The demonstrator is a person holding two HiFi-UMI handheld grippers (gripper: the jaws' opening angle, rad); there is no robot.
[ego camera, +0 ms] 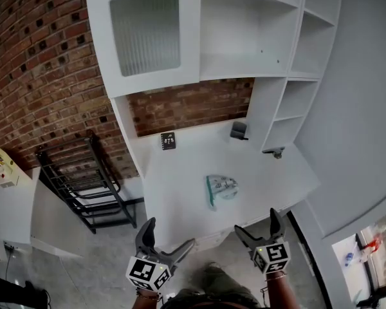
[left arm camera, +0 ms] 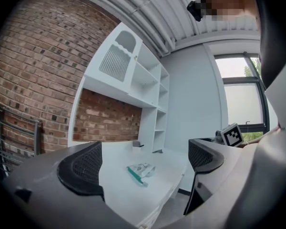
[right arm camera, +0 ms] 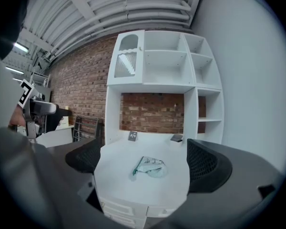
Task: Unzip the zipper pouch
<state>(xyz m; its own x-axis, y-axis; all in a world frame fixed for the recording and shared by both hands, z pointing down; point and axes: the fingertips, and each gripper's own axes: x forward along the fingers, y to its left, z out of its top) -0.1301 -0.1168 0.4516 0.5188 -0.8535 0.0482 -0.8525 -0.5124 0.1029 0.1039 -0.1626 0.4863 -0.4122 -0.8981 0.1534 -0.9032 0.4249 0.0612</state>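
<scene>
left gripper (ego camera: pixel 169 243): jaws wide, empty, held low | right gripper (ego camera: pixel 257 226): same | pouch (ego camera: pixel 220 188) on desk (ego camera: pixel 180 192)

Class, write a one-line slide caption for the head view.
Left gripper and right gripper, both open, hover before the white desk where the zipper pouch lies untouched.

1 zip pouch (ego camera: pixel 220 188), 2 grippers (L gripper (ego camera: pixel 170 232), R gripper (ego camera: pixel 256 221)), 1 marker card (ego camera: pixel 168 140), 1 rack (ego camera: pixel 90 185)

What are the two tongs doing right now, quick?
Left tongs: open, holding nothing.
Right tongs: open, holding nothing.
</scene>
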